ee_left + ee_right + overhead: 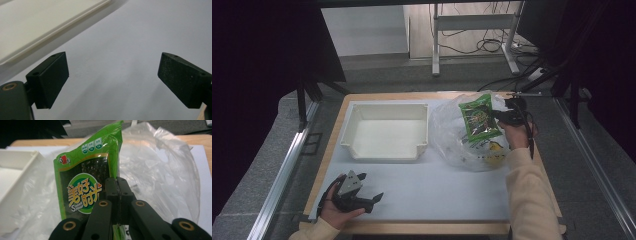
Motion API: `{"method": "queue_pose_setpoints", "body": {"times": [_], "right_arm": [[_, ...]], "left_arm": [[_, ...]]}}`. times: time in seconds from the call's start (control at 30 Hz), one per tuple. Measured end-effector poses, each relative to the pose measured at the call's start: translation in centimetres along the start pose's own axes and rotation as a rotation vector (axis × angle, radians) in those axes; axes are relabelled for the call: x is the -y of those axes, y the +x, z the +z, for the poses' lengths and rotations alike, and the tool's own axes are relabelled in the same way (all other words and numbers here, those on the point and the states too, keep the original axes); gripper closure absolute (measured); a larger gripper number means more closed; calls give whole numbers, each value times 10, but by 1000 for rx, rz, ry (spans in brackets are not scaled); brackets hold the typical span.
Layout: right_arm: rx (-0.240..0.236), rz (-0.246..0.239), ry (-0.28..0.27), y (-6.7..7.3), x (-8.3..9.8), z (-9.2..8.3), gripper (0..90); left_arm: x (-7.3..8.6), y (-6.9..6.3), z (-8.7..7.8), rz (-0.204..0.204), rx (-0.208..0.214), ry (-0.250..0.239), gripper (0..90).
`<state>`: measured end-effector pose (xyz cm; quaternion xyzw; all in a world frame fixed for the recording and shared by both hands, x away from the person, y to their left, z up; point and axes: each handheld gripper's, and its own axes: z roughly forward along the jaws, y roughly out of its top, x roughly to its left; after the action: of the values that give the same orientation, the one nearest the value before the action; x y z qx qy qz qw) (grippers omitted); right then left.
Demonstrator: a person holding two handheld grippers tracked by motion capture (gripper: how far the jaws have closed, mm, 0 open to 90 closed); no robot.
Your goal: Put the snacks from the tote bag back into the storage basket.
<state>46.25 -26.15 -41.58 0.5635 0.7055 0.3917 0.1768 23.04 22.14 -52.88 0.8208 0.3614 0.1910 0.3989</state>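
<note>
Nearest the lens, the right gripper [119, 188] has its two black jaws pressed together on the edge of a green snack packet [87, 182], pinching it and holding it upright, its long axis running up and down in the right gripper view. From above, the packet [479, 117] hangs over a crumpled clear plastic bag [462, 135] at the right side of the table [437, 190]; its lower end seems to be at or just inside the bag's mouth, though I cannot tell whether it is fully clear of the plastic. More yellowish goods lie inside the bag below it.

The relation that matters next, as I judge it, is sideways: the white tray [384, 150] stands just beside the bag, to the left of the packet, open side up and with nothing in it, so the packet would travel left from the right gripper [507, 116] to reach it. The right hand is far nearer to both.

The left gripper [357, 195] rests low at the near left corner of the table, well apart from the packet, its jaws spread wide over bare white surface, with the tray's rim [50, 27] just ahead of it.
</note>
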Motion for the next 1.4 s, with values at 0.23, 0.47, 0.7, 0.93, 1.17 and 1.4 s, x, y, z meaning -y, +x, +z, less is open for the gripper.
{"method": "queue_pose_setpoints", "body": {"times": [0.23, 0.47, 0.7, 0.93, 1.17, 1.4], "right_arm": [[-16, 0, -35, 0, -2, -8, 894], [-37, -5, -73, 4, -5, -17, 894], [-67, -6, -105, 10, -10, -22, 895], [-98, -13, -134, 20, -14, -27, 895], [-118, -18, -157, 29, -18, -30, 895], [-148, -36, -181, 41, -22, -33, 895]], "left_arm": [[0, 0, 0, -1, -1, 3, 98], [0, 0, 1, 0, -1, 4, 98], [0, 0, 1, -2, -3, 2, 98], [0, 0, 0, -3, -4, 1, 98], [0, 0, 0, -3, -6, 1, 98], [0, 0, 0, -4, -6, 1, 98]]}}
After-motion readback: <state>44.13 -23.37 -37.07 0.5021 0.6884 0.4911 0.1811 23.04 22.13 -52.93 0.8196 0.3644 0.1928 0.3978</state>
